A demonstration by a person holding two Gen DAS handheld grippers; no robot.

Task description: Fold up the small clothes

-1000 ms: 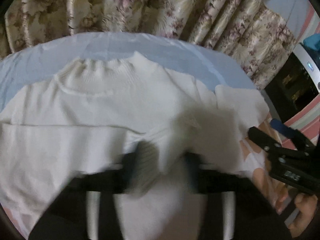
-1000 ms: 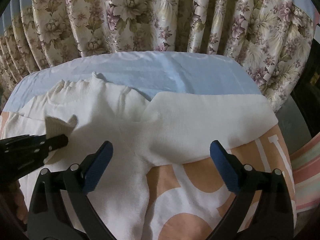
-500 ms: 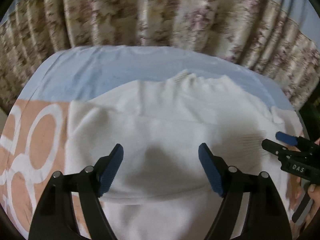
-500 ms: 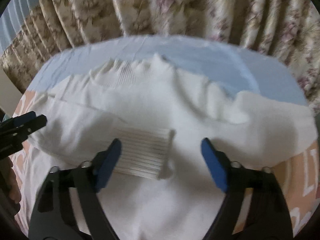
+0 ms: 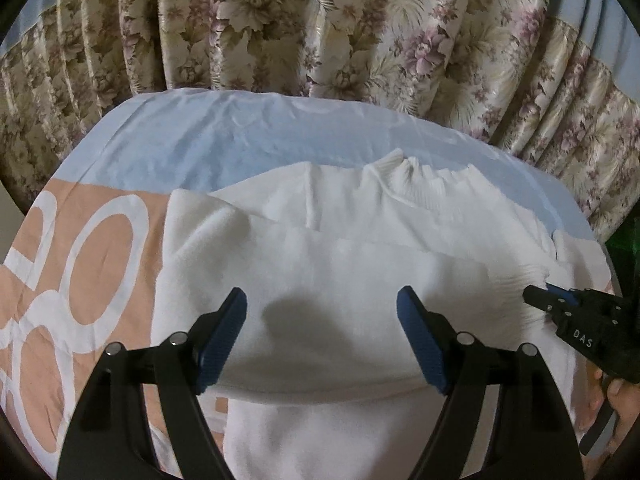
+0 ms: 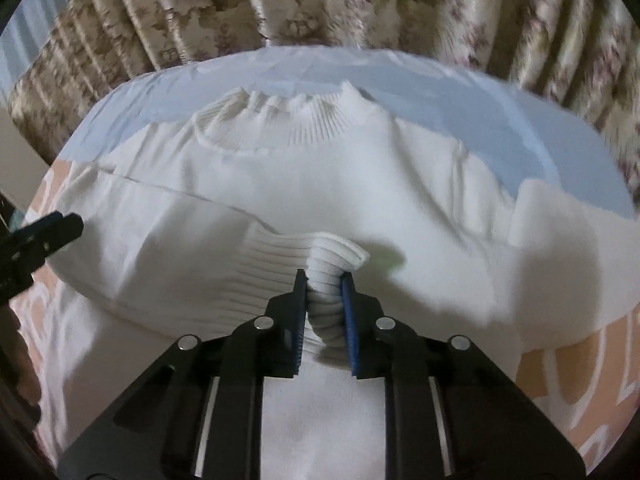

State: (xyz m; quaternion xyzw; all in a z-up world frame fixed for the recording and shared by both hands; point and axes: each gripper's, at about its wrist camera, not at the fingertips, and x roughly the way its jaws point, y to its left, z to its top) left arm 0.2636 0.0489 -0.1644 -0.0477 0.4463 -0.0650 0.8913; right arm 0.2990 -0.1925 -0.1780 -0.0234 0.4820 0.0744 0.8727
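Note:
A white knit sweater (image 5: 320, 208) lies face up on the bed, collar away from me, with its left sleeve folded across the chest. My left gripper (image 5: 322, 296) hovers open above that folded sleeve, nothing between its fingers. The sleeve's ribbed cuff (image 6: 332, 256) sticks up between the blue pads of my right gripper (image 6: 324, 280), whose jaws are closing and pinch the cuff. In the left wrist view the right gripper (image 5: 536, 298) shows at the right edge on the cuff (image 5: 520, 280). The other sleeve (image 6: 560, 248) lies spread out to the right.
The bed sheet (image 5: 200, 140) is pale blue at the far side and peach with white letters (image 5: 100, 240) nearer me. Flowered curtains (image 5: 320, 32) hang close behind the bed. A person's hand (image 5: 616, 400) holds the right gripper.
The left gripper let go of the sleeve, opened and drew back to the left. The right gripper moved left over the cuff and shut on it.

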